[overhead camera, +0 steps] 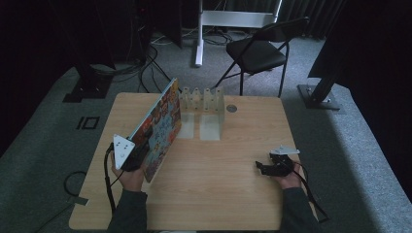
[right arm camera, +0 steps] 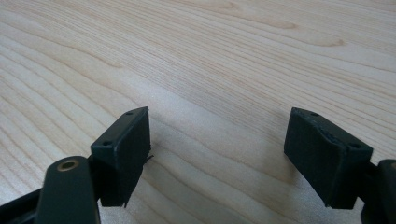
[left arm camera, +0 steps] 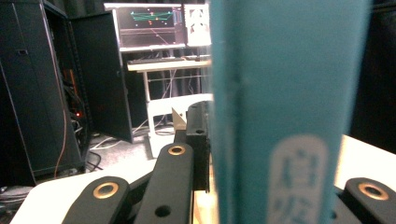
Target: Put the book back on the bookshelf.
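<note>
A large picture book [overhead camera: 163, 126] with a colourful cover is held tilted above the left half of the wooden table [overhead camera: 223, 189]. My left gripper [overhead camera: 137, 154] is shut on its lower edge. In the left gripper view the book's teal spine [left arm camera: 285, 93] stands upright between the black jaws. A white slotted rack [overhead camera: 202, 104] stands at the back of the table, just right of the book's top corner. My right gripper [overhead camera: 262, 167] rests low over the table at the right, open; its fingers [right arm camera: 122, 154] stand wide apart over bare wood.
A black folding chair [overhead camera: 260, 51] stands on the grey carpet beyond the table. Dark stands and cables lie at the back left. A round grommet [overhead camera: 231, 108] sits near the table's far edge.
</note>
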The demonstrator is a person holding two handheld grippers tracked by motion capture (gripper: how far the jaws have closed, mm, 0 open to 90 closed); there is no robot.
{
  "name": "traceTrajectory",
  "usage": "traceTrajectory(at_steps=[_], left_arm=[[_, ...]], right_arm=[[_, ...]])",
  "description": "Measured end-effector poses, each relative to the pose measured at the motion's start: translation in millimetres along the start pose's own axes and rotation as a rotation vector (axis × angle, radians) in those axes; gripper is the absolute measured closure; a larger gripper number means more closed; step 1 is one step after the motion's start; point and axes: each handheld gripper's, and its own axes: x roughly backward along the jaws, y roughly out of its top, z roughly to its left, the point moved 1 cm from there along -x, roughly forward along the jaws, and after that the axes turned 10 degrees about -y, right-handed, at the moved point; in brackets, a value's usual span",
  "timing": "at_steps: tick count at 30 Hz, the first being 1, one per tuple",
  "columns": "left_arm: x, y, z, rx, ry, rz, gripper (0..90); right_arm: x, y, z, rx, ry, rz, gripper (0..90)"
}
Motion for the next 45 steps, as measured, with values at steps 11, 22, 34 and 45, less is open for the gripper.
traceTrajectory(at_steps=[11,22,34,45], left_arm=[[-9.3,0.8,1.3,0.003,0.009,0.004,80.0],[-14.6,2.9,2.0,-0.014,0.037,0.007,79.9],[-22.4,0.6,-1.0,-0.021,0.051,-0.002,79.9],[-30.0,-0.5,-4.9,-0.019,0.074,-0.004,79.9]], right_arm=[[0.1,0.0,-0.2,-0.001,0.002,0.000,22.4],[0.1,0.0,-0.2,-0.002,0.002,0.000,22.4],[0.1,0.0,-0.3,-0.003,0.004,0.000,22.4],[0.1,0.0,-0.5,-0.006,0.005,0.000,22.4]])
